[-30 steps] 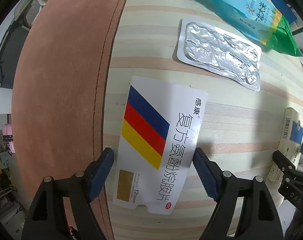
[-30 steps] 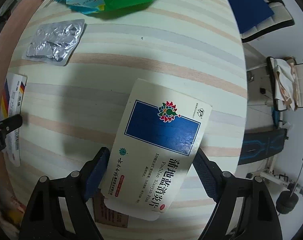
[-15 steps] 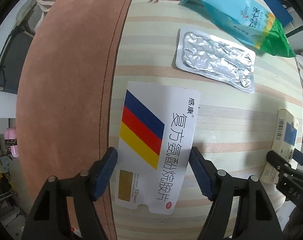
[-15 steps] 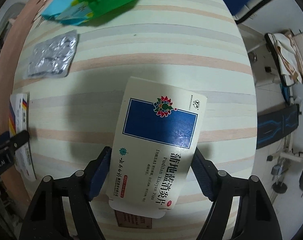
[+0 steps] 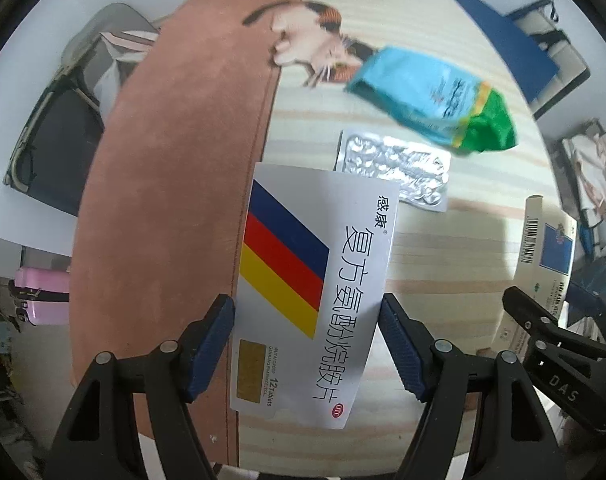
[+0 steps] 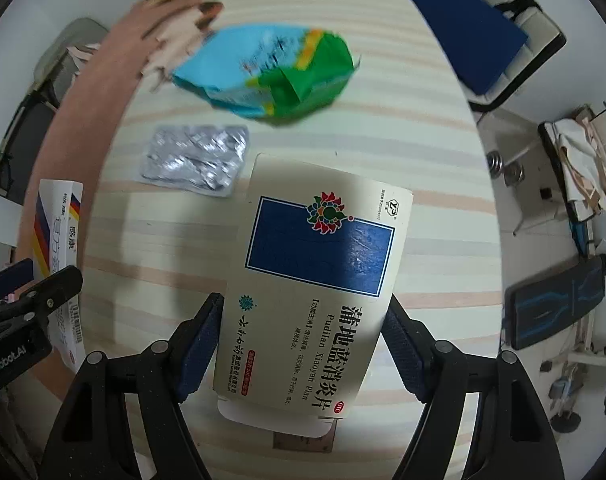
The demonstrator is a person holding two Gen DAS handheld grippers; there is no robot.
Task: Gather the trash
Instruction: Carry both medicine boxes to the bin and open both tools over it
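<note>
My left gripper [image 5: 307, 344] is shut on a white medicine box [image 5: 315, 280] with blue, red and yellow stripes, held above the striped table. My right gripper [image 6: 303, 340] is shut on a cream medicine box [image 6: 323, 280] with a blue rectangle, also lifted. Each box shows in the other view: the cream box at the right of the left wrist view [image 5: 543, 256], the white box at the left of the right wrist view [image 6: 59, 232]. A silver blister pack [image 6: 195, 160] and a blue-green snack bag [image 6: 271, 72] lie on the table [image 6: 423, 140].
A brown mat [image 5: 175, 184] covers the table's left part. A cat picture [image 5: 315, 48] lies at the far end. Chairs [image 6: 483, 32] stand beyond the table's right edge. A small brown card [image 6: 303, 438] lies under the cream box.
Both grippers have closed on their boxes and risen from the table; the table looks farther away and more of the room shows.
</note>
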